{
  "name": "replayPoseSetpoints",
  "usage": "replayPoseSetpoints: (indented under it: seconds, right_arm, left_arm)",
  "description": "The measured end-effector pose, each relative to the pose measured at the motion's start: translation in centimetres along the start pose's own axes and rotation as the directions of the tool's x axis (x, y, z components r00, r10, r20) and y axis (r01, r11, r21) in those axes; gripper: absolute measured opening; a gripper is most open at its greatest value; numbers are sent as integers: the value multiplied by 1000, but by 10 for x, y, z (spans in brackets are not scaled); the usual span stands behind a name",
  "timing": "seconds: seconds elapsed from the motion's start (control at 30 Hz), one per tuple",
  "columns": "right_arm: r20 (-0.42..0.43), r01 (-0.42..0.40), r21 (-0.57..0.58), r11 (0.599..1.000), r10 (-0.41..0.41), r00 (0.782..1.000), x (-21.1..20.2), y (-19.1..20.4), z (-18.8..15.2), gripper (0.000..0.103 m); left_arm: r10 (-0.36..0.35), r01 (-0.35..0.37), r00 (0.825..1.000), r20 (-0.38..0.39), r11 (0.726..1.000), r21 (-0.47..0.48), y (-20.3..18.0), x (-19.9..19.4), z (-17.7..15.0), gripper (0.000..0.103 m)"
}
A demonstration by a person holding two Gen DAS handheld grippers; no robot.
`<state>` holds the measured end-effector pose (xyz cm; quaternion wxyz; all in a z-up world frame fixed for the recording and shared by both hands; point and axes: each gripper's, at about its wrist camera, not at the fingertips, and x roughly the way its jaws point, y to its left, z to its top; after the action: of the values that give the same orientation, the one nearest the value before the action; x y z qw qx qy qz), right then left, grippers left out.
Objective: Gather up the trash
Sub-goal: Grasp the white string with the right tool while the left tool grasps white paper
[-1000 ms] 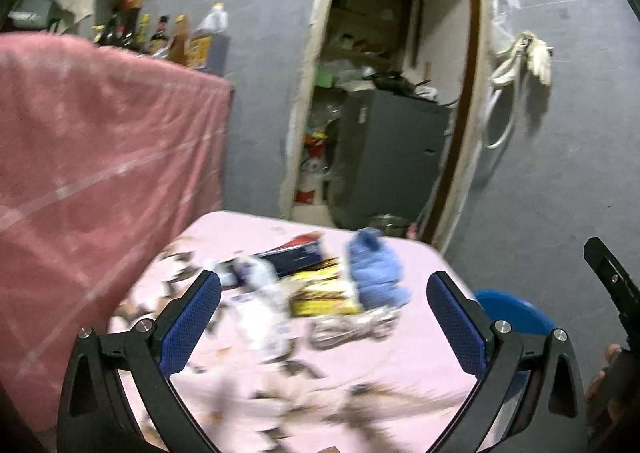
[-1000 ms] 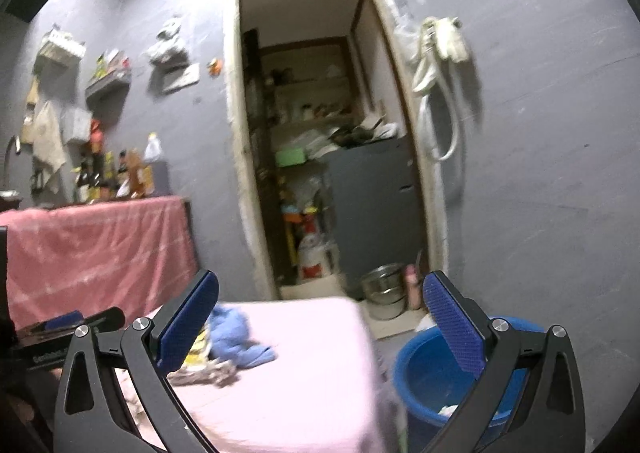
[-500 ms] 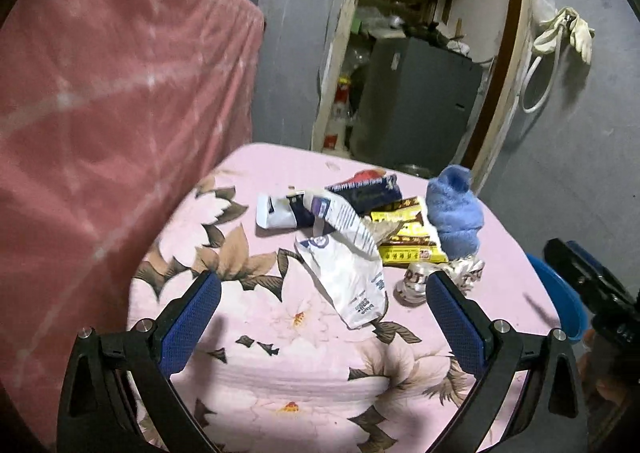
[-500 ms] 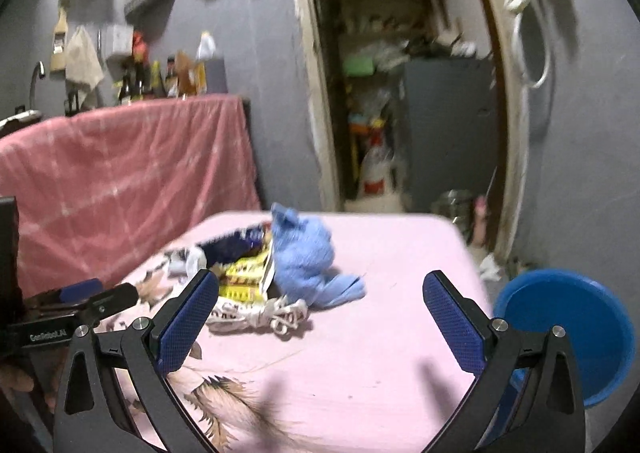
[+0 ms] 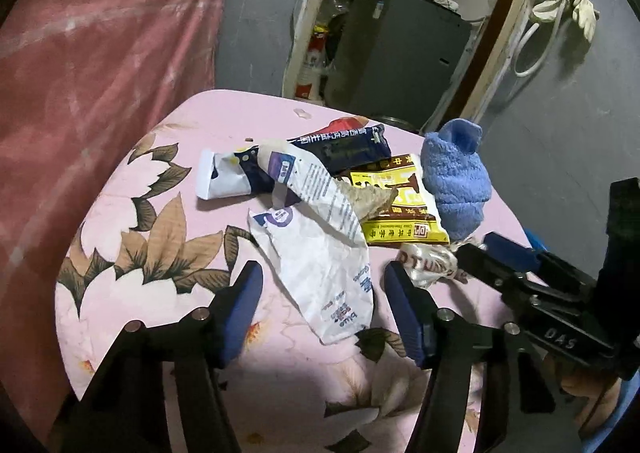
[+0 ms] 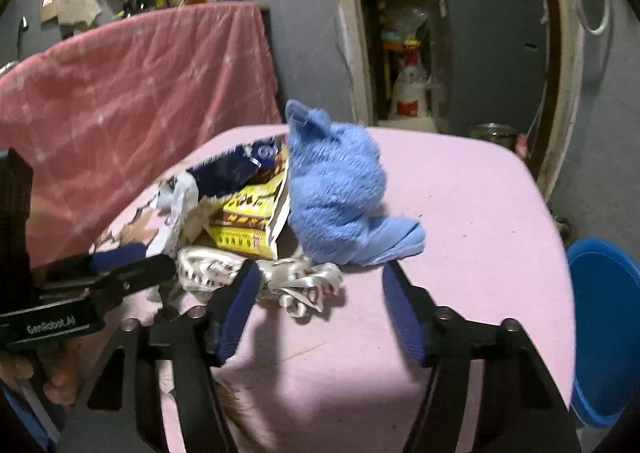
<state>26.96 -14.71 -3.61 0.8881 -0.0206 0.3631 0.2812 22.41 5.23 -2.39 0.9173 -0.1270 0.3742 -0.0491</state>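
Note:
Trash lies piled on a pink flowered table (image 5: 160, 253). A crumpled white wrapper (image 5: 324, 273) lies nearest; my left gripper (image 5: 322, 307) is open with its jaws on either side of the wrapper's near end. Behind lie a white and blue tube (image 5: 224, 177), a dark blue packet (image 5: 344, 145), a yellow packet (image 5: 396, 209) and a blue cloth (image 5: 456, 181). My right gripper (image 6: 316, 313) is open just above a crumpled silver wrapper (image 6: 296, 281), below the blue cloth (image 6: 336, 189). The silver wrapper also shows in the left wrist view (image 5: 428, 265).
A blue bucket (image 6: 604, 329) stands on the floor right of the table. A pink-draped counter (image 5: 80, 73) runs along the left. A doorway with a grey cabinet (image 5: 400, 53) lies behind the table. The right gripper's body (image 5: 552, 293) crosses the left view's right side.
Both grippers have moved forward and down toward the trash pile. Both jaw pairs have narrowed but stay open. The left now straddles the white wrapper, the right is at the silver wrapper.

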Motion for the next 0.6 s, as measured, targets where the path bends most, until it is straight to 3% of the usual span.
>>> replayPoseSetpoints:
  seconds: [0.13, 0.2, 0.37, 0.47, 0.6]
  right_arm:
    - [-15, -32, -2, 999, 32, 999, 3, -1, 0, 42]
    - [-25, -55, -1, 998, 55, 998, 4, -1, -2, 36]
    - [-38, -82, -4, 997, 82, 996, 3, 3, -6, 23]
    - [-42, -64, -23, 998, 63, 997, 1, 8, -12, 13]
    - [-30, -57, -27, 998, 56, 998, -5, 8, -17, 11]
  left_arm:
    - [11, -11, 1000, -4, 1000, 6, 0, -1, -1, 51]
    - [12, -12, 1000, -10, 1000, 12, -1, 1, 0, 42]
    - [6, -5, 1000, -19, 1000, 23, -4, 0, -2, 31]
    - [-6, 7, 1000, -30, 999, 31, -7, 1, -4, 17]
    - [-1, 2, 1000, -20, 999, 34, -8, -3, -7, 11]
